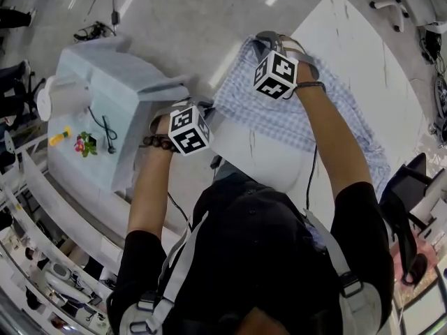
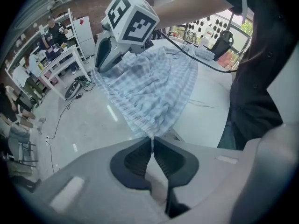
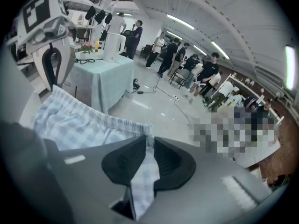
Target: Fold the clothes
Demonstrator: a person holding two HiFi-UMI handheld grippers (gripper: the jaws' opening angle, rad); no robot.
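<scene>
A blue-and-white checked garment (image 1: 279, 117) with a gathered waistband lies partly on the white table (image 1: 349, 33) and hangs over its near-left edge. My left gripper (image 1: 207, 110) is shut on one waistband corner; in the left gripper view the cloth (image 2: 154, 87) runs up out of the shut jaws (image 2: 152, 138). My right gripper (image 1: 269, 39) is shut on the other corner, and in the right gripper view a strip of cloth (image 3: 84, 122) passes between its pads (image 3: 149, 141). The waistband stretches between the two grippers. Each gripper view shows the other gripper, the right one (image 2: 110, 50) and the left one (image 3: 51, 55).
A side table with a pale teal cover (image 1: 105, 89) stands to the left, with a white jug (image 1: 59, 96), flowers (image 1: 85, 144) and a cable on it. A black chair (image 1: 405, 187) is at the right. Several people (image 3: 168, 55) stand farther off across the grey floor.
</scene>
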